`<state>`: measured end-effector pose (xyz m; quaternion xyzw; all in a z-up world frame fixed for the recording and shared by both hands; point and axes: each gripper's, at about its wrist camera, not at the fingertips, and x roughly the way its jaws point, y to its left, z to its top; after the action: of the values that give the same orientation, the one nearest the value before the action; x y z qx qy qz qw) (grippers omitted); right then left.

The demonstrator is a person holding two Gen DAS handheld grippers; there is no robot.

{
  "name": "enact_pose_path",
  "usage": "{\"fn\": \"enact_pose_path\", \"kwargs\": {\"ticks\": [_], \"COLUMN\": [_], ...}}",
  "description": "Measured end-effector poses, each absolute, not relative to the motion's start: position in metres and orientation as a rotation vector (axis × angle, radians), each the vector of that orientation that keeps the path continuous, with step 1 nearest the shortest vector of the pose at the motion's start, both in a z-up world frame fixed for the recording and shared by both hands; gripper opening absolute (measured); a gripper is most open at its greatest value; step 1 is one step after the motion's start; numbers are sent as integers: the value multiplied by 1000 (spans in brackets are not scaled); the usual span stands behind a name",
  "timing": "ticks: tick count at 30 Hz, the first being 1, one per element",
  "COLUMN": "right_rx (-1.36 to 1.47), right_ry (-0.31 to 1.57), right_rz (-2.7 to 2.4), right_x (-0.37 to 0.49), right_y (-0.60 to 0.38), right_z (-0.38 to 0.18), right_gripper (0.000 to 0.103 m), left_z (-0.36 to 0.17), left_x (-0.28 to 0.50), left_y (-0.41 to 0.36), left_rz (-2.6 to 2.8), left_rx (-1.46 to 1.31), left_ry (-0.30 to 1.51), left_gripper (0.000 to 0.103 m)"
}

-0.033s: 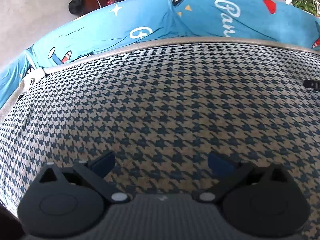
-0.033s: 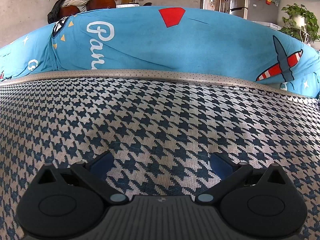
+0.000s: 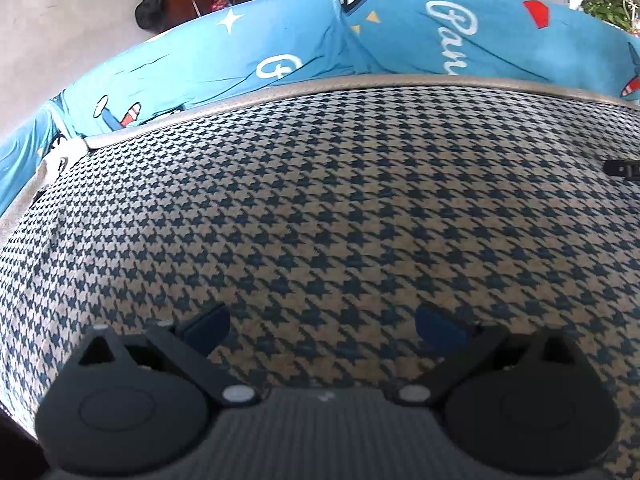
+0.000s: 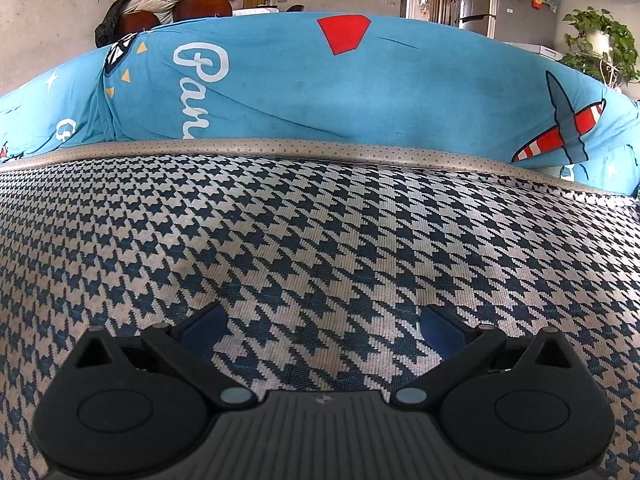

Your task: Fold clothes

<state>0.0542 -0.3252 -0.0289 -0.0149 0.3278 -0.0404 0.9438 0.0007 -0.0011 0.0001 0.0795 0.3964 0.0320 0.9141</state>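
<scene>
Nearest, the left gripper (image 3: 322,322) and right gripper (image 4: 324,320) both have their tongs spread wide with nothing between them. They hover low over the houndstooth mat (image 3: 320,200), which fills the near and middle ground in both views and lies flat. Beyond it, the mat's far edge is bound by a beige trim (image 4: 320,148). Just past that edge the blue cloth (image 4: 360,92) is heaped in a long, loose roll, printed with planes and lettering. I judge this to be the clothing to fold, and it is not in any neat fold here. Farther off stand chairs (image 4: 200,2) and a plant (image 4: 600,48). Nothing differs from the paired earlier views, so the folding is no further on.
</scene>
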Motion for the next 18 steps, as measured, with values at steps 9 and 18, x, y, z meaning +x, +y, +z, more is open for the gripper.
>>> {"fn": "enact_pose_path", "kwargs": {"ticks": [9,18], "right_rx": [-29,-28], "right_ry": [664,664], "right_rz": [-82,-82], "right_x": [55,53], "right_y": [-326,-326], "right_z": [-28,-28], "right_gripper": [103,103], "left_z": [7,-3], "left_x": [-4,-7], "left_y": [-14,-4], "left_rz": [12,-33], "left_rx": [183,192], "left_ry": [775,799], "left_gripper": [103,103]}}
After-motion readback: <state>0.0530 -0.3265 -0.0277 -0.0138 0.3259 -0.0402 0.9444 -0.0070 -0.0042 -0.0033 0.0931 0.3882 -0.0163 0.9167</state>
